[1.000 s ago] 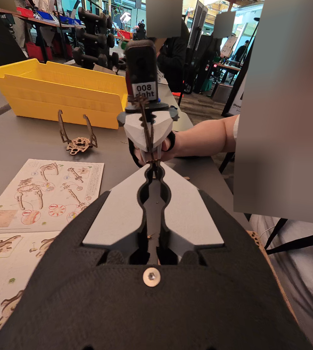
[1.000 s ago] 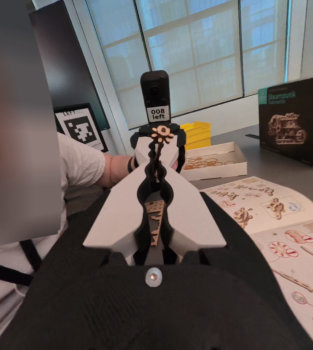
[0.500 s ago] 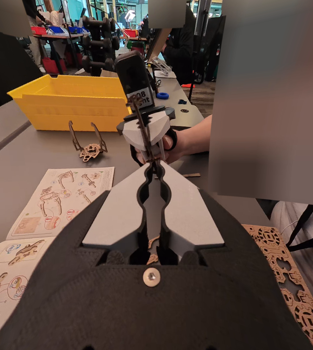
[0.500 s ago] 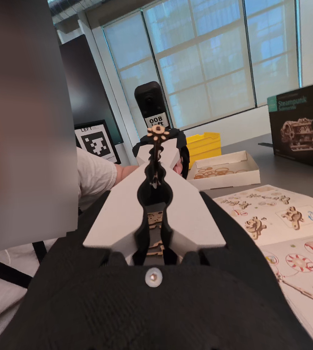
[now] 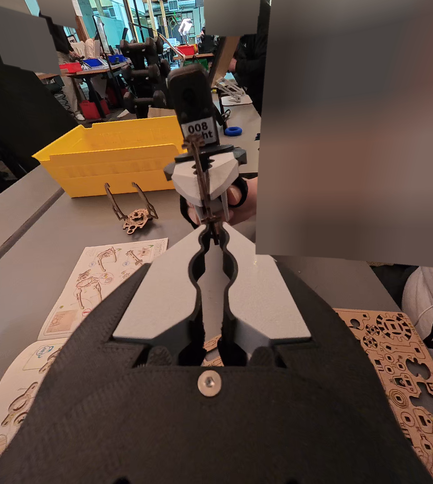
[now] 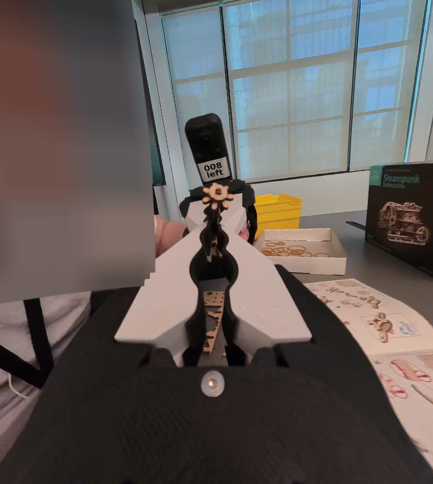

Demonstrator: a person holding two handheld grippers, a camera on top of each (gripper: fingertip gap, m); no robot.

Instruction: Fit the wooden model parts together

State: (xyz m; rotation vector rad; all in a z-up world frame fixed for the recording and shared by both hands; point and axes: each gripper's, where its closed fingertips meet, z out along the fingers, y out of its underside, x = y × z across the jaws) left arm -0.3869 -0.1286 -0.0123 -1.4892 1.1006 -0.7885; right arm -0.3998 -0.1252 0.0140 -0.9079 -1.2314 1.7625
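A thin wooden rod with a small gear on its upper end stands almost upright in the air between the two grippers, above the grey table. The left gripper pinches the rod's lower end — its grey fingertips are drawn close together around the small cross-shaped piece there. The right gripper faces it tip to tip; its jaws are narrow as well, and the rod runs up just past its tips, but whether they clamp the rod or only meet it cannot be told. A hand shows behind the right gripper in the left wrist view.

On the table beyond, a part-built wooden piece with two upright arms rests near a yellow bin. An instruction sheet lies just left of the left gripper, and a laser-cut wooden sheet with gear shapes lies to its right.

In the right wrist view, a white tray of rubber bands sits behind the grippers, stacked yellow bins behind that, and a dark box stands off to the right — near more instruction pages.
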